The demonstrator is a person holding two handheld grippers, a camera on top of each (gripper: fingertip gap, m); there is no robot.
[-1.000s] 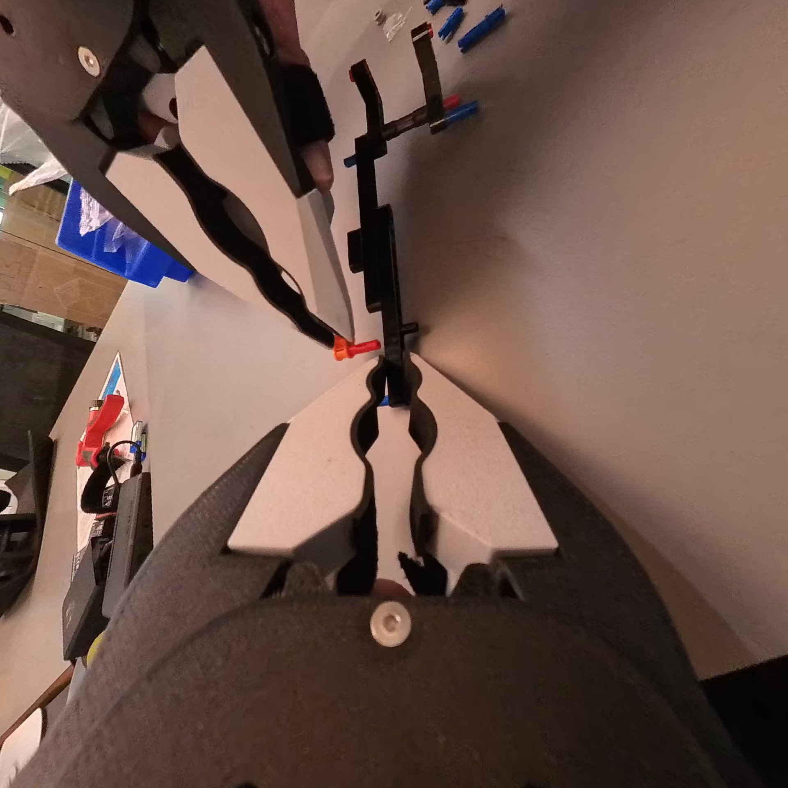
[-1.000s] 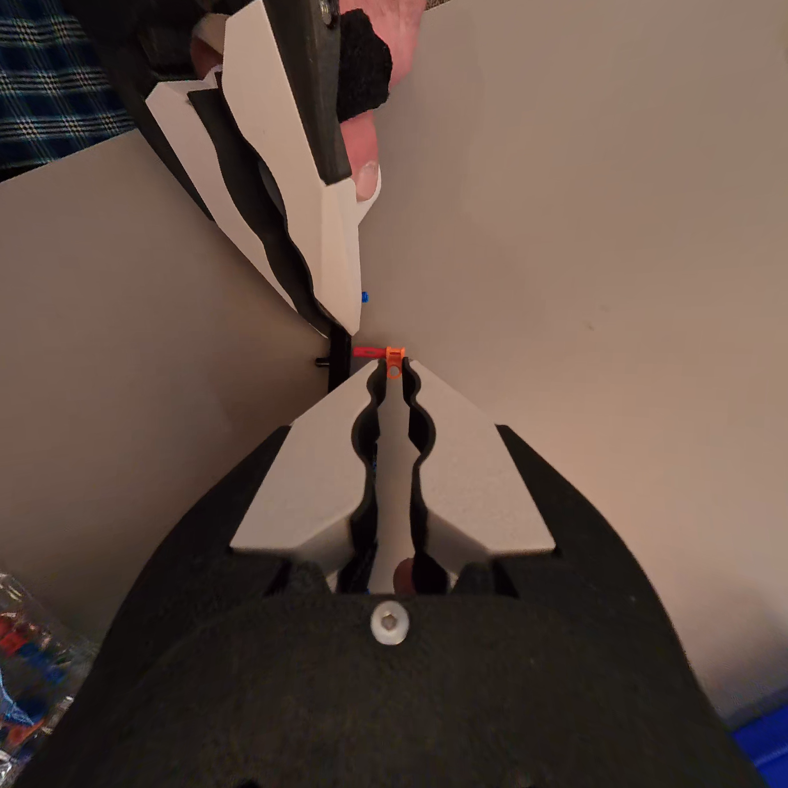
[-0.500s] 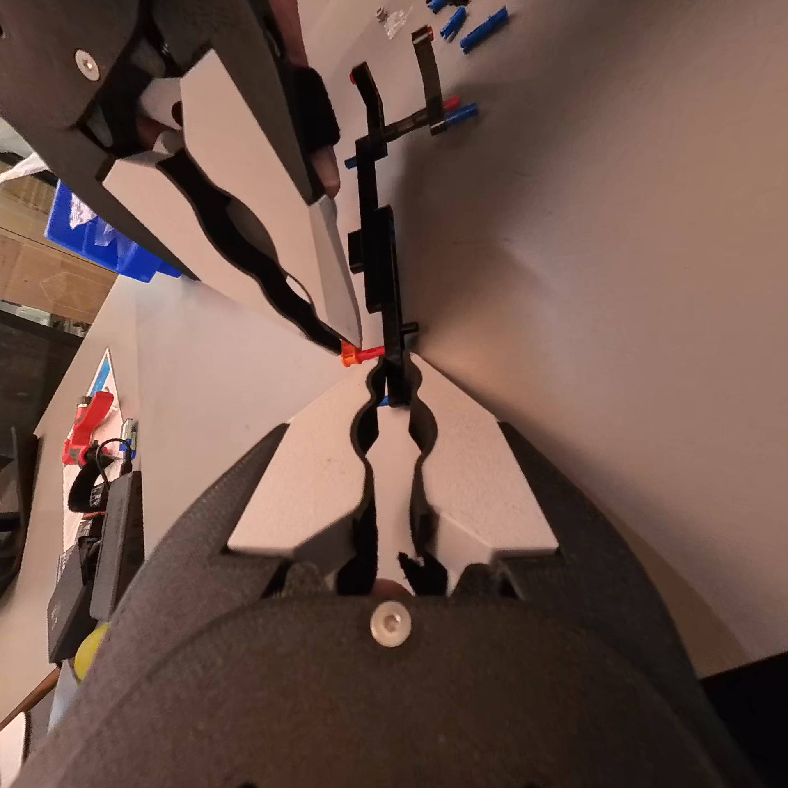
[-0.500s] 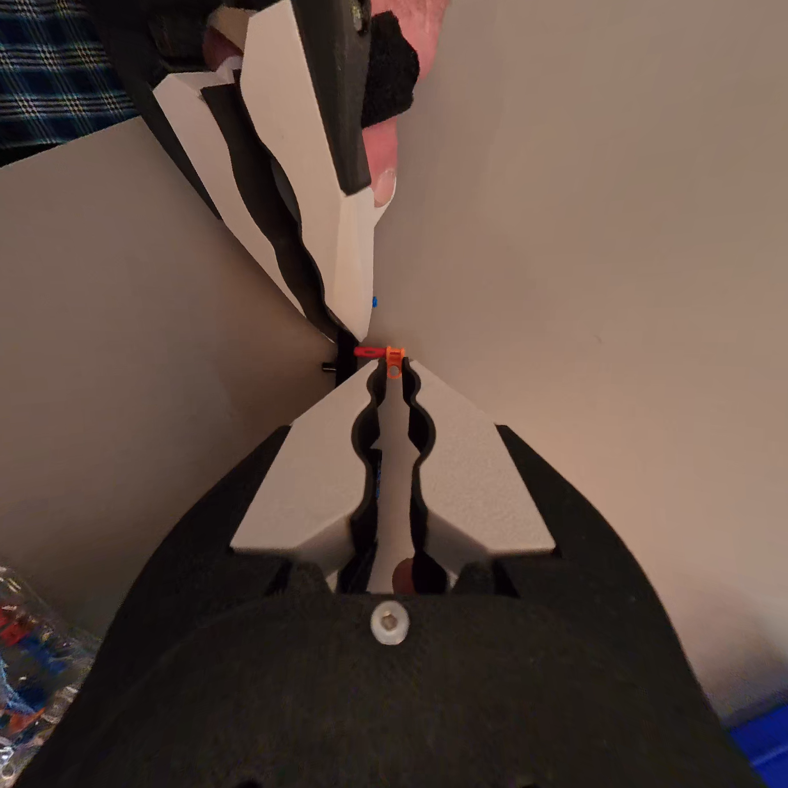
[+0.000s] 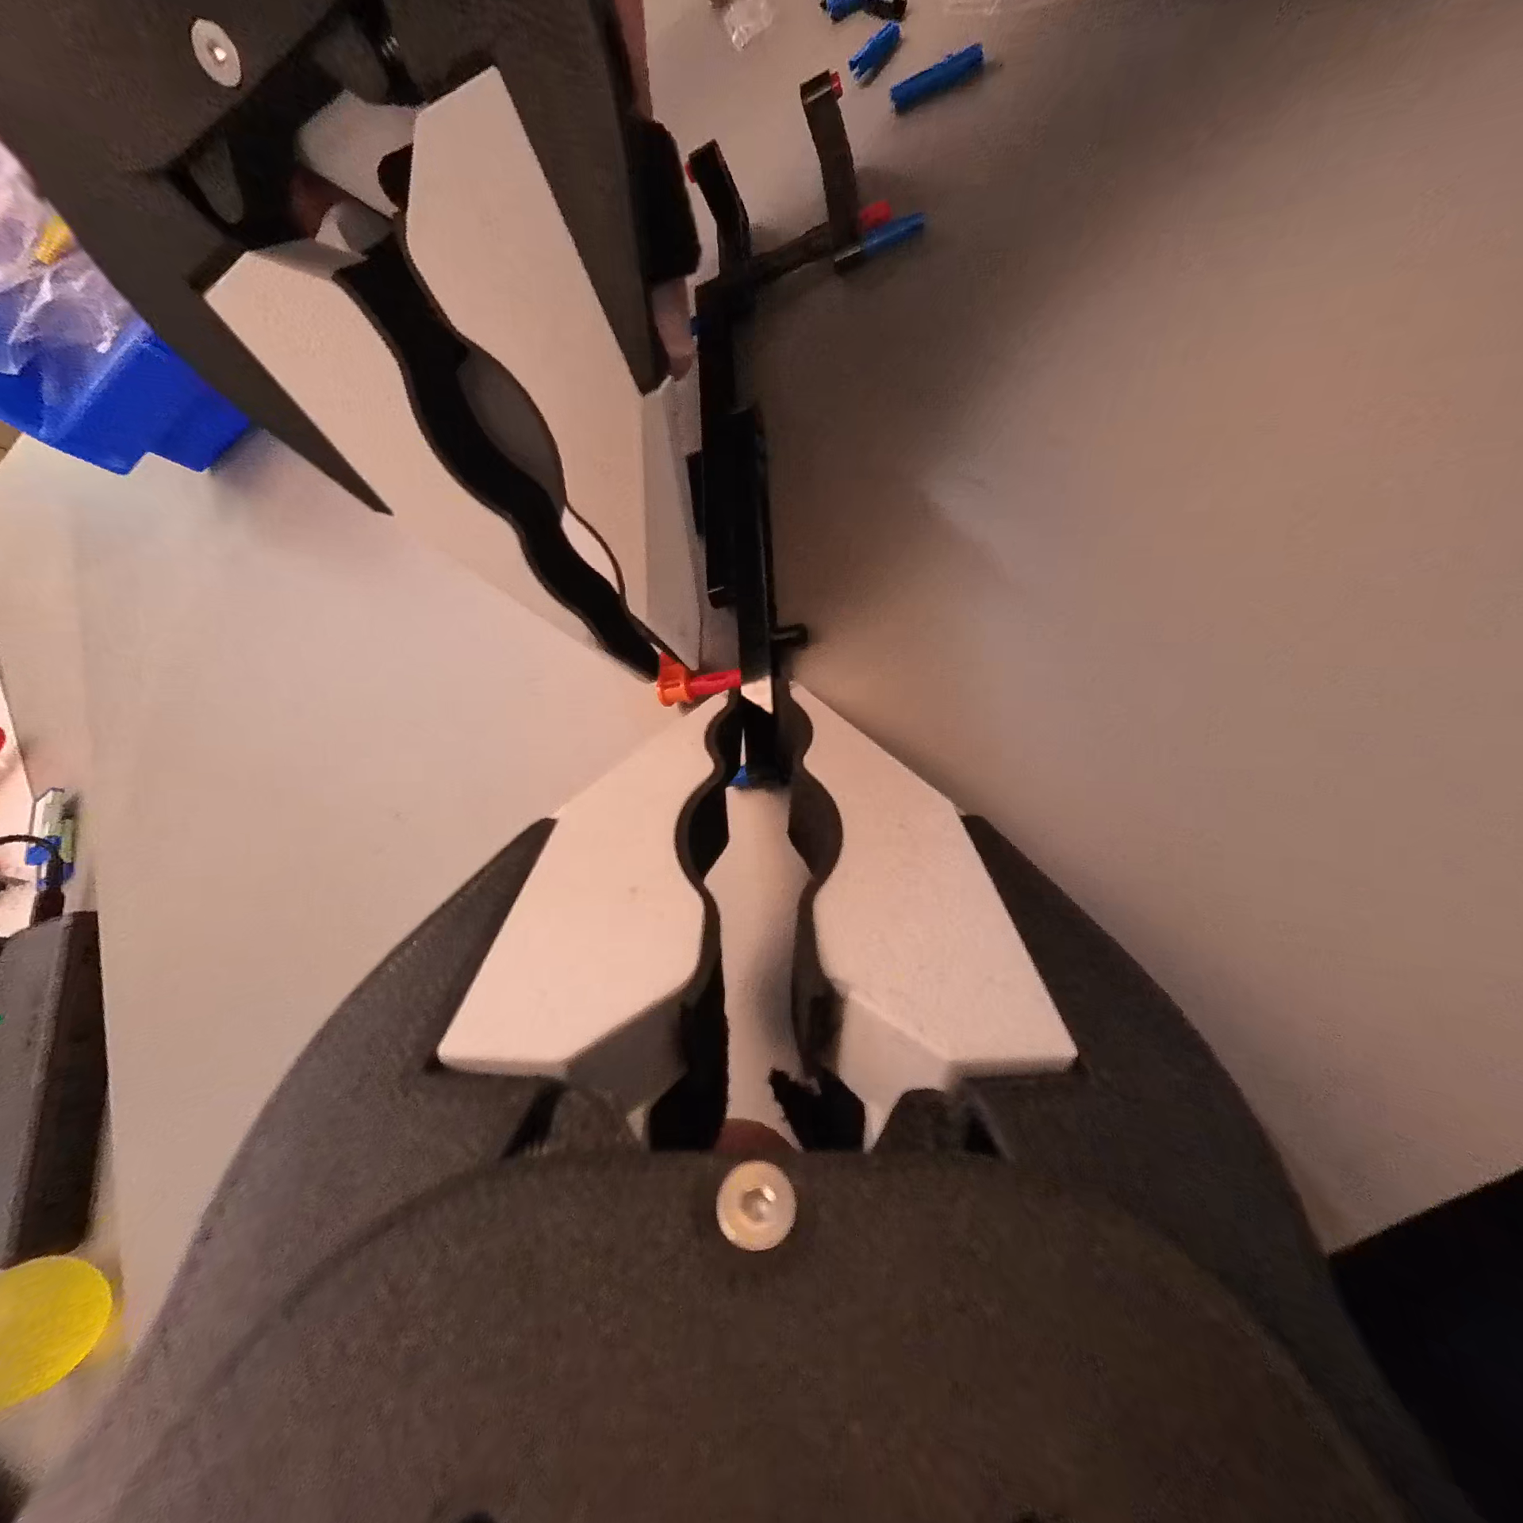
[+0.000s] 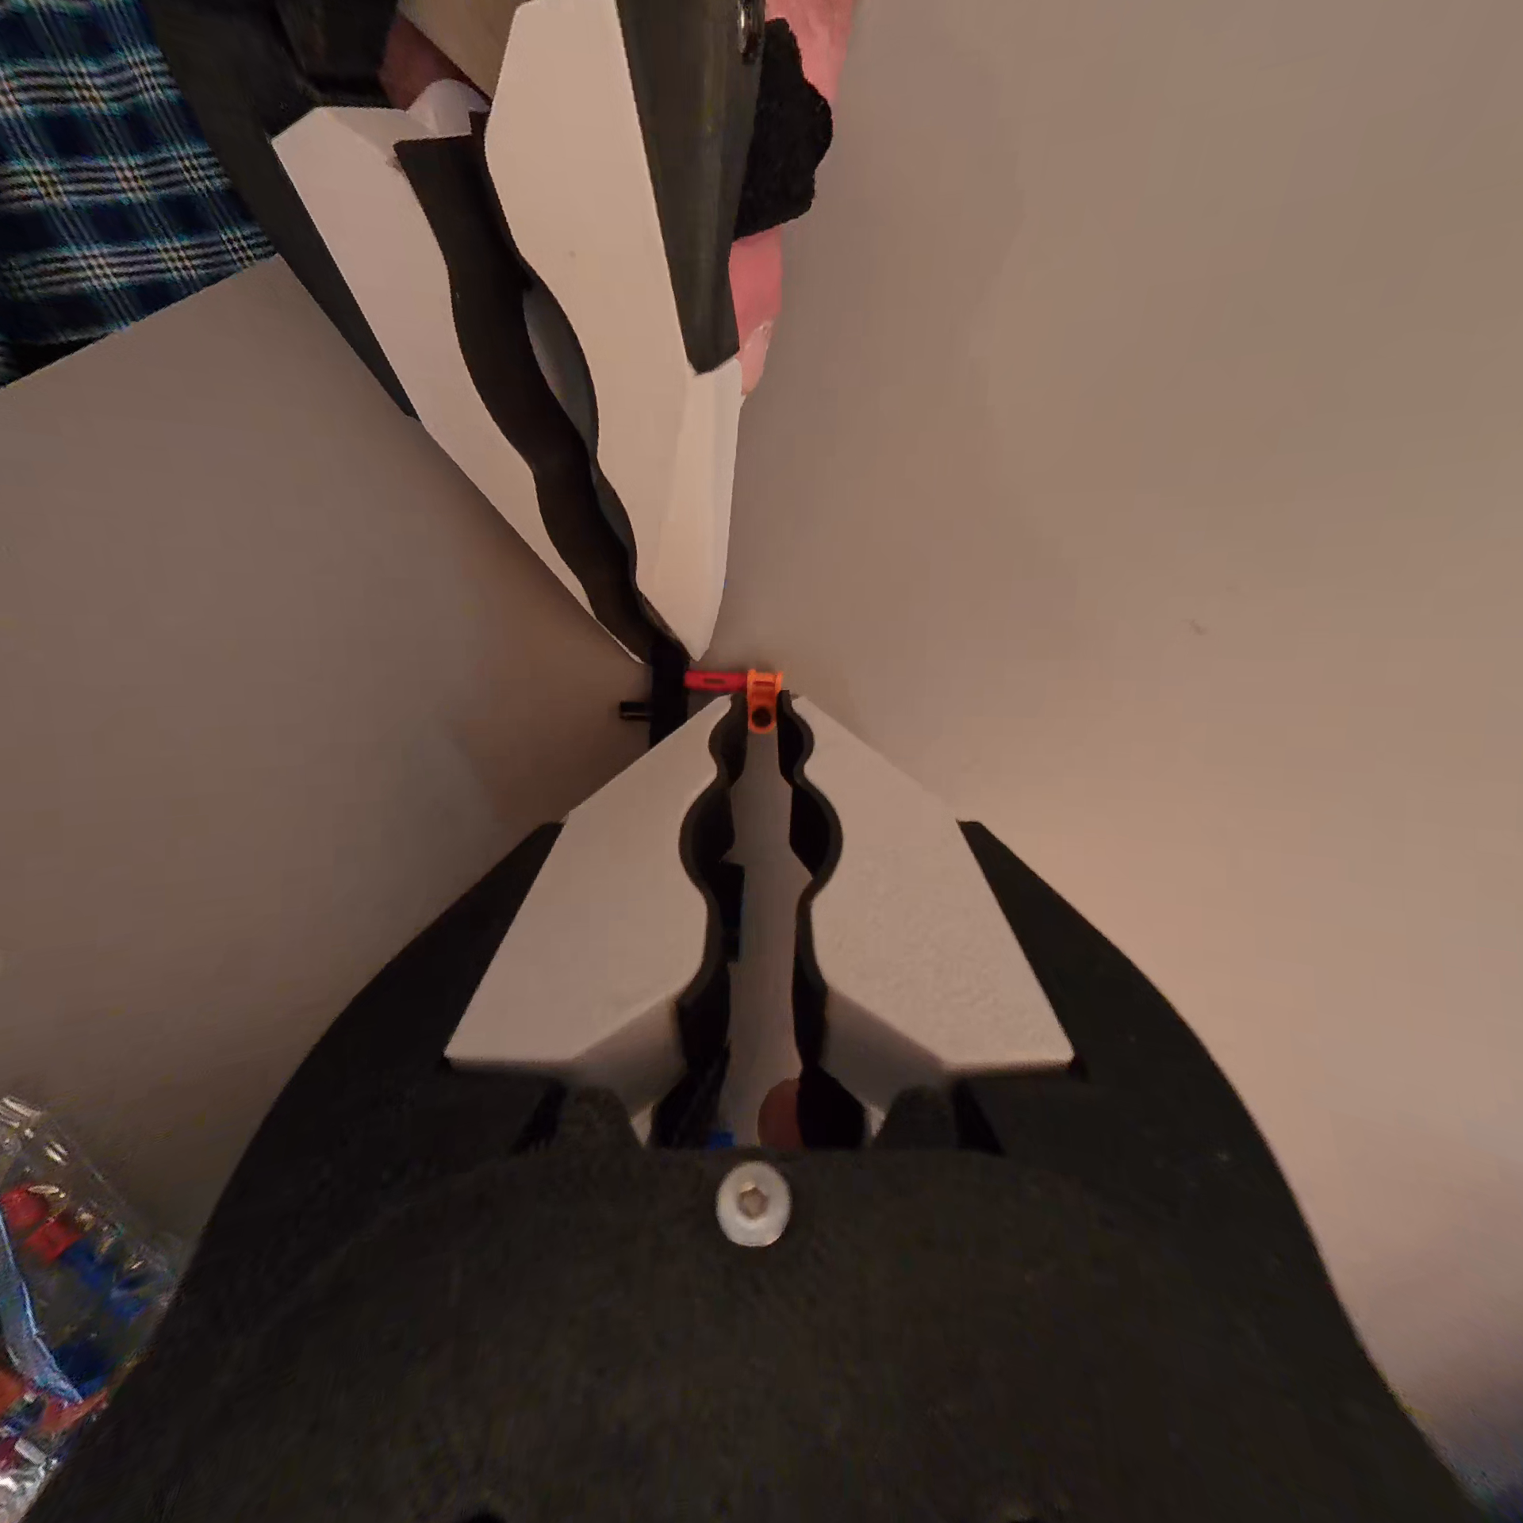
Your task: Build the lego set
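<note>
My left gripper (image 5: pixel 758 709) is shut on the near end of a long black lego frame (image 5: pixel 746 494) that stretches away over the table. My right gripper (image 6: pixel 760 709) is shut on a small orange connector (image 6: pixel 761 700) with a red pin (image 6: pixel 710 681) pointing left. In the left wrist view the right gripper (image 5: pixel 676 659) comes in from the upper left, and the red pin (image 5: pixel 715 682) touches the side of the black frame. In the right wrist view the left gripper (image 6: pixel 672 651) holds the frame (image 6: pixel 666 696) just left of the pin.
Loose blue pins (image 5: pixel 935 78) lie on the table far ahead. A blue bin (image 5: pixel 124 404) stands at the left. A clear bag of parts (image 6: pixel 58 1269) lies at the lower left of the right wrist view. A yellow disc (image 5: pixel 45 1331) and dark devices (image 5: pixel 41 1080) sit at the left. The tips of both grippers are at nearly the same place.
The right gripper has carried the orange connector and red pin closer, so the pin tip now meets the black frame. The left gripper has kept hold of the frame.
</note>
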